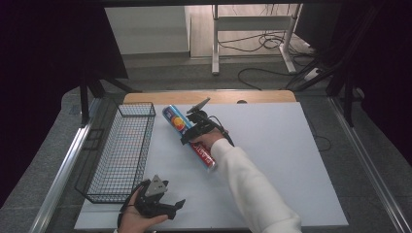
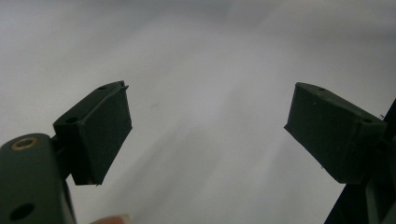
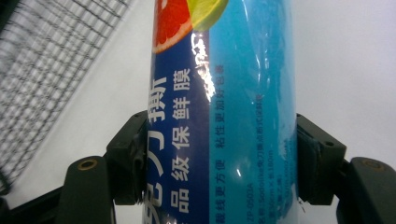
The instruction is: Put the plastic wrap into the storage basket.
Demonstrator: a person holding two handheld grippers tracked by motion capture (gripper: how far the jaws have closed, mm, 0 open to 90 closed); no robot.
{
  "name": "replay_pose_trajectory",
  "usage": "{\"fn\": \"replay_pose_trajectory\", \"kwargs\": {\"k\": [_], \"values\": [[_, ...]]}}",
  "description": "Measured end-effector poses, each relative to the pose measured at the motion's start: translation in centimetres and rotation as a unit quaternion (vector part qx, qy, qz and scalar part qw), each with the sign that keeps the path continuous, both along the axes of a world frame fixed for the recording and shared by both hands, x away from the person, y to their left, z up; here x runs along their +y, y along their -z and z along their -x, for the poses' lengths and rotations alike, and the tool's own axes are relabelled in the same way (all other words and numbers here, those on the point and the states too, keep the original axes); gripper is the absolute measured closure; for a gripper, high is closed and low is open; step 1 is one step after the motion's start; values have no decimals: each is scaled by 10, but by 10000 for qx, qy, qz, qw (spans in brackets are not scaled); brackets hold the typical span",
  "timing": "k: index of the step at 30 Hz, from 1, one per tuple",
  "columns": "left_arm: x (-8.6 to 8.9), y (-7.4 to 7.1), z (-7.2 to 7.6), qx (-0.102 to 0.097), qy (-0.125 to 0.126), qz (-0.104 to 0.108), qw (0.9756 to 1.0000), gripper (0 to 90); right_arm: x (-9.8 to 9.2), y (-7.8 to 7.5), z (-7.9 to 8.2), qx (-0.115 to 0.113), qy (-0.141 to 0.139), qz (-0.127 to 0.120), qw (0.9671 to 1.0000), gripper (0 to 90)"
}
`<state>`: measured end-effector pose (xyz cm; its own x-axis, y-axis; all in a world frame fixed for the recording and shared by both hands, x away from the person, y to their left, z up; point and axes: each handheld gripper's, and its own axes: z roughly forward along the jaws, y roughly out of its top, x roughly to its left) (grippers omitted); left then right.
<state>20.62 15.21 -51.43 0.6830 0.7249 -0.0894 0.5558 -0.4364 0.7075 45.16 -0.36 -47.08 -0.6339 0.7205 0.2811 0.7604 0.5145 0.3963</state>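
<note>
A long blue and red roll of cling film (image 1: 187, 136) with fruit pictures and Chinese print lies aslant on the white table top (image 1: 272, 160). My right gripper (image 1: 192, 132) is shut on the roll (image 3: 224, 116) near its middle, one jaw pressing each side. My left gripper (image 1: 176, 206) rests low at the table's front left, held by a hand, jaws wide apart. In the left gripper view its pads (image 2: 100, 128) have nothing between them, just the white surface.
A black wire basket (image 1: 119, 150) stands along the table's left side, close to the roll's far end; its mesh (image 3: 51, 70) shows at the upper left of the right gripper view. Beyond the table are a desk frame and cables on the floor.
</note>
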Motion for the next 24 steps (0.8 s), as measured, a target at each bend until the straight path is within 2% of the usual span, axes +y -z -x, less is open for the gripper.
{"fn": "replay_pose_trajectory", "kwargs": {"k": [4,5,6,7,8,9,12,17,18,19,20,21,22,23,24], "values": [[-1,0,0,7,-10,42,10000,137,-15,-11,10,-37,-39,-134,9999,319],[-1,0,0,17,-4,47,10000,137,-24,-16,18,-70,-12,-217,9997,319],[-1,0,0,17,-4,47,10000,137,-24,-16,18,-70,-12,-217,9997,319],[-2,0,0,22,10,49,10000,137,-35,-20,25,-99,-27,-313,9995,319],[-2,0,0,22,10,49,10000,137,-35,-20,25,-99,-27,-313,9995,319],[-2,0,-1,35,12,58,10000,137,-46,-23,34,-103,-7,-455,9989,319],[-3,0,-1,55,9,86,9999,137,-64,-28,48,-172,-36,-600,9980,319],[-6,0,-2,84,13,157,9998,137,-92,-32,71,-227,0,-856,9961,319],[-6,0,-2,84,13,157,9998,136,-92,-32,71,-227,0,-856,9961,319],[-6,0,-3,116,-1,221,9997,136,-105,-33,81,-285,59,-927,9953,318],[-6,0,-3,116,-1,221,9997,136,-105,-33,81,-285,59,-927,9953,318],[-7,-1,-4,142,-34,296,9995,135,-116,-32,88,-315,87,-991,9945,318],[-7,-1,-4,142,-34,296,9995,135,-116,-32,88,-315,87,-991,9945,318],[-7,-1,-5,163,-49,368,9992,135,-129,-31,95,-357,164,-1039,9938,319],[-7,-1,-5,163,-49,368,9992,135,-131,-31,96,-361,191,-1057,9936,319]]}}
